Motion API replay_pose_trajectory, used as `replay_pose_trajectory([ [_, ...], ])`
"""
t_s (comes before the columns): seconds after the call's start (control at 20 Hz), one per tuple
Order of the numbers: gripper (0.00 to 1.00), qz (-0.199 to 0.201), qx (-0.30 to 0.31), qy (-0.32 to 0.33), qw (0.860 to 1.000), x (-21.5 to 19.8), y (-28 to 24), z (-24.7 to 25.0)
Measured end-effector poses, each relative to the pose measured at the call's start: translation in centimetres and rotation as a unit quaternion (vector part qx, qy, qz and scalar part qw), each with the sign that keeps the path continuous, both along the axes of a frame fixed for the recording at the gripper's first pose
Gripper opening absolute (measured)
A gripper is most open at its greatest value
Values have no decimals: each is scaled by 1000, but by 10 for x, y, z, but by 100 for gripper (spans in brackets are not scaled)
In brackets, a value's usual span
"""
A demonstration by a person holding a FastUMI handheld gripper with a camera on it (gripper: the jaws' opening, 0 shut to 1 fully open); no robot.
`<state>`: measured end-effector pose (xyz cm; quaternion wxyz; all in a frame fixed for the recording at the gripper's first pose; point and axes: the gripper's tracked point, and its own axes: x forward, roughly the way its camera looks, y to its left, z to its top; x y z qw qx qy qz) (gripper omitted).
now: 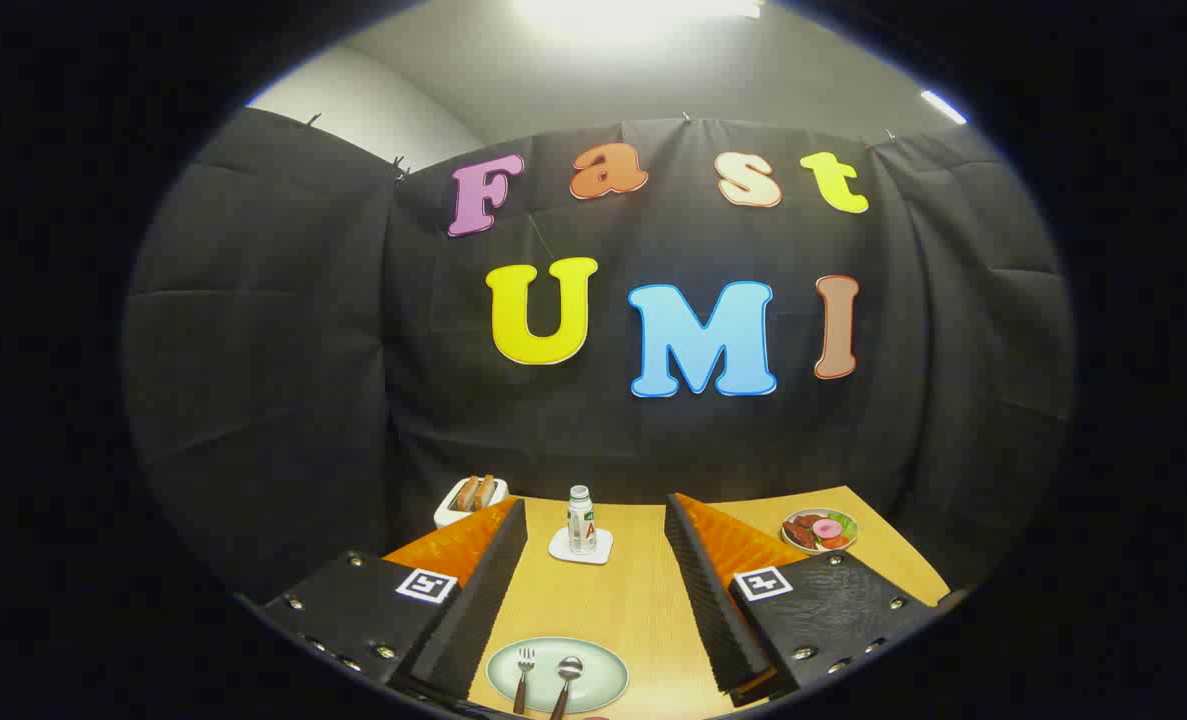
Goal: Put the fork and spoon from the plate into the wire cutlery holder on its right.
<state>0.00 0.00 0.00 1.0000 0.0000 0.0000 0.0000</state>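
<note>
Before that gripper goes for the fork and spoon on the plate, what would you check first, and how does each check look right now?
1. Gripper open wide enough: ok, its fingers stand far apart, holding nothing.
2. Brown-handled metal fork reachable: ok, it lies on the pale oval plate, between the fingers near their base.
3. Brown-handled metal spoon reachable: ok, beside the fork, apart from it.
4. Wire cutlery holder located: cannot tell where it stands.
5. Obstacles ahead: ok, the small white bottle on its white coaster stands well beyond the plate on the wooden table.
</note>
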Motion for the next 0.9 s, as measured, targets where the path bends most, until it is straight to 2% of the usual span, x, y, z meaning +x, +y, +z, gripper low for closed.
replay_pose_trajectory([
  [0.65,86,3,-7,63,998,14,1,-48],
  [0.9,86,-18,-16,133,991,25,-3,-103],
])
